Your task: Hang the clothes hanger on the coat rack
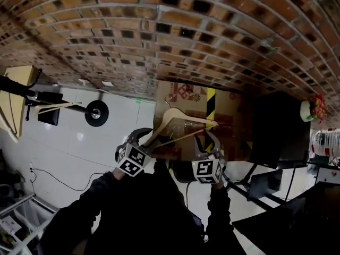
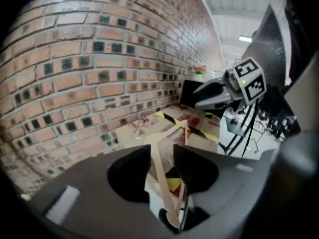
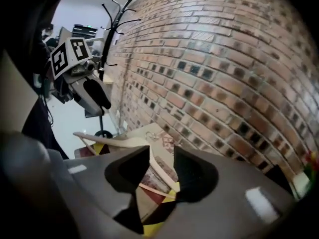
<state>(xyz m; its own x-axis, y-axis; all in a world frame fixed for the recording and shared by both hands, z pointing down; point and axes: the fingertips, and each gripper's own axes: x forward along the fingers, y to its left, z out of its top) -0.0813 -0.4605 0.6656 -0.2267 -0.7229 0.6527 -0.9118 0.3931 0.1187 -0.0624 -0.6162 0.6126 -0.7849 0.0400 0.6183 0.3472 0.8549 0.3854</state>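
Nearest, at six o'clock in the head view, the person's dark sleeves [image 1: 133, 211] are reaching forward, and each hand is carrying a gripper with a marker cube [image 1: 132, 161]. The left gripper [image 1: 144, 140] is sitting at about seven o'clock of the wooden hanger [image 1: 188, 119]. The right gripper [image 1: 208, 138] is sitting at about five o'clock of it, and both are pointing toward twelve.

In the left gripper view, the jaws of the left gripper [image 2: 160, 151] are standing apart. One arm of the hanger [image 2: 158, 168] is running through the gap from six o'clock toward one o'clock, and no jaw is visibly squeezing it. The right gripper [image 2: 224, 91] is showing at two o'clock.

In the right gripper view, the jaws of the right gripper [image 3: 161, 151] are likewise standing apart. An arm of the hanger [image 3: 114, 142] is crossing the gap from ten o'clock toward five o'clock, unclamped. The left gripper [image 3: 82, 78] is showing at ten o'clock.

The hanger is apparently lying flat on top of a cardboard box [image 1: 228, 110], which is bearing a strip of yellow-and-black tape [image 1: 211, 102]. A black cabinet [image 1: 279, 129] is standing just beside the box at three o'clock.

The coat rack [image 1: 97, 113] is standing on the white floor [image 1: 69, 142] well apart from the hanger, at nine o'clock of the head view. In the right gripper view the coat rack [image 3: 107, 44] is rising at eleven o'clock. Farthest off, the brick wall [image 1: 159, 31] is filling the view from ten to two o'clock.
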